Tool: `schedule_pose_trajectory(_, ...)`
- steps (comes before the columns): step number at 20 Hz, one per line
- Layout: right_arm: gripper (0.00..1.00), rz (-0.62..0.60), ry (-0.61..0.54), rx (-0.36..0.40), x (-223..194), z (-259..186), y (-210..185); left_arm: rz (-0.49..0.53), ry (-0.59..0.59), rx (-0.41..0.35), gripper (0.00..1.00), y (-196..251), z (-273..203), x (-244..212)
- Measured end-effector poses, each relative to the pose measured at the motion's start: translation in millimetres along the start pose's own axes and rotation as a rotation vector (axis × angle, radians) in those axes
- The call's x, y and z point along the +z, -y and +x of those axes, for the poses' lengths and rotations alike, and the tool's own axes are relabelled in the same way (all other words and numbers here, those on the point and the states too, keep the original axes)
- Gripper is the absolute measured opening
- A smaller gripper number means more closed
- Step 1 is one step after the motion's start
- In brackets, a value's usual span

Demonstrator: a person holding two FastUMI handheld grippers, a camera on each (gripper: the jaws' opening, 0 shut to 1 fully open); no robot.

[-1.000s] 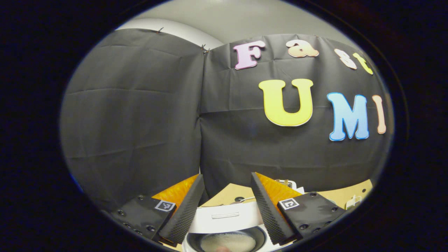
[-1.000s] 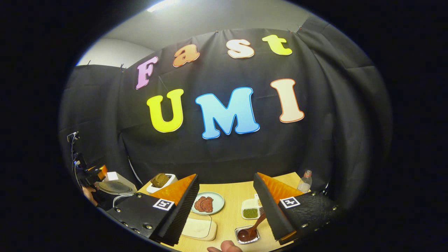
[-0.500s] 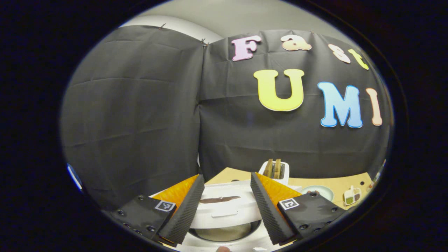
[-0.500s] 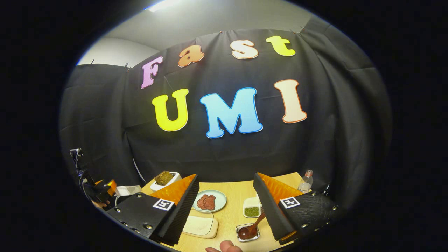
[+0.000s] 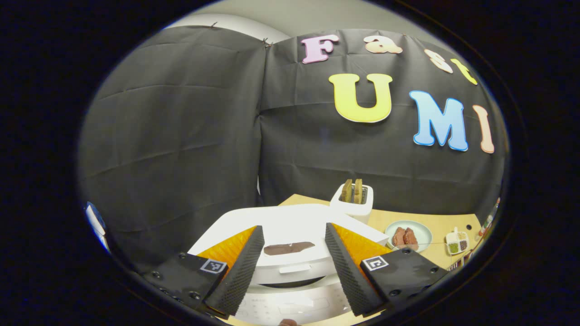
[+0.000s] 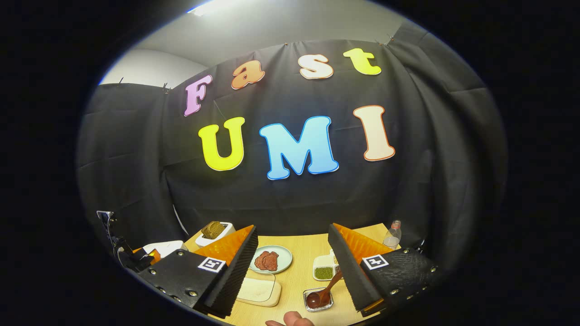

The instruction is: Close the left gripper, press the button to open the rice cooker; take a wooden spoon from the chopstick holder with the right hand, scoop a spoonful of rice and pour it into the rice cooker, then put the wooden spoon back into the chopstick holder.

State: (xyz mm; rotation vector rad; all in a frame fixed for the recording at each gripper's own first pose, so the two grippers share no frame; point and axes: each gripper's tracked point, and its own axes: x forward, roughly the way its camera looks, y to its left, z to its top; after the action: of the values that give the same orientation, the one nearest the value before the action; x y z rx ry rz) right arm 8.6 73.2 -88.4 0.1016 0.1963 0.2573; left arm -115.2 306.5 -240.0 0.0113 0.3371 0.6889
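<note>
Left gripper: fingers spread apart, nothing between them, hanging over the rice cooker.
Rice cooker: white, at 6 o'clock in the left gripper view; the lid is nearly down, with a dark gap under its front edge above the control panel.
Right gripper: fingers apart and empty, above the wooden table.
Wooden spoon: at 6 o'clock in the right gripper view, bowl resting in a small metal tray, handle running up toward the right finger.
Chopstick holder: I cannot pick one out for certain in either view.
Other things: toaster with two slices at 5 o'clock past the cooker; plate of meat; dish of green beans; white board; bottle at 4 o'clock.
Risk, button: the task wants clenched fingers for pressing; splayed as they are, they could straddle the button or catch the lid edge.
Risk, spoon: the handle leans close to the right finger, so a sloppy approach could knock it and tip the shallow tray.
Risk, rice: I cannot identify the rice supply, so scooping from the wrong dish is possible.
</note>
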Motion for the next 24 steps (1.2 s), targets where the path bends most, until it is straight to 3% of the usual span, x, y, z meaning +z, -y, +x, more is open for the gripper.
schedule_pose_trajectory(8, 0.94, 0.01, -0.026, 0.013, -7.4, 1.3, -6.0, -0.012, -0.131, 0.003, 1.0, 0.7, -3.4, -42.3)
schedule_pose_trajectory(10, 0.94, 0.012, -0.032, 0.011, -9.4, 3.3, -5.4, -0.011, -0.214, 0.011, 1.0, 1.4, -5.3, -64.8)
schedule_pose_trajectory(11, 0.94, 0.016, -0.037, 0.009, -10.2, 4.6, -5.4, -0.02, -0.181, 0.014, 0.95, 0.3, 0.2, -58.5)
schedule_pose_trajectory(12, 0.94, 0.026, -0.045, 0.01, -13.2, 6.2, -5.8, -0.036, -0.222, 0.013, 1.0, 0.1, -3.4, -61.3)
schedule_pose_trajectory(14, 0.94, 0.05, -0.062, 0.017, -19.1, 7.7, -9.1, -0.044, -0.239, 0.009, 0.95, -1.4, -7.0, -62.0)
schedule_pose_trajectory(17, 0.94, 0.058, -0.073, 0.028, -22.9, 8.3, -10.6, -0.076, -0.189, -0.007, 0.94, -1.1, -6.4, -51.1)
schedule_pose_trajectory(20, 0.94, 0.03, -0.036, 0.015, -9.9, 9.4, -1.9, -0.227, -0.136, -0.004, 0.94, -0.3, -18.4, -30.4)
schedule_pose_trajectory(24, 0.94, -0.004, 0.024, -0.03, 15.7, 9.5, 17.9, -0.156, 0.027, -0.069, 0.94, 24.8, -46.5, 39.1)
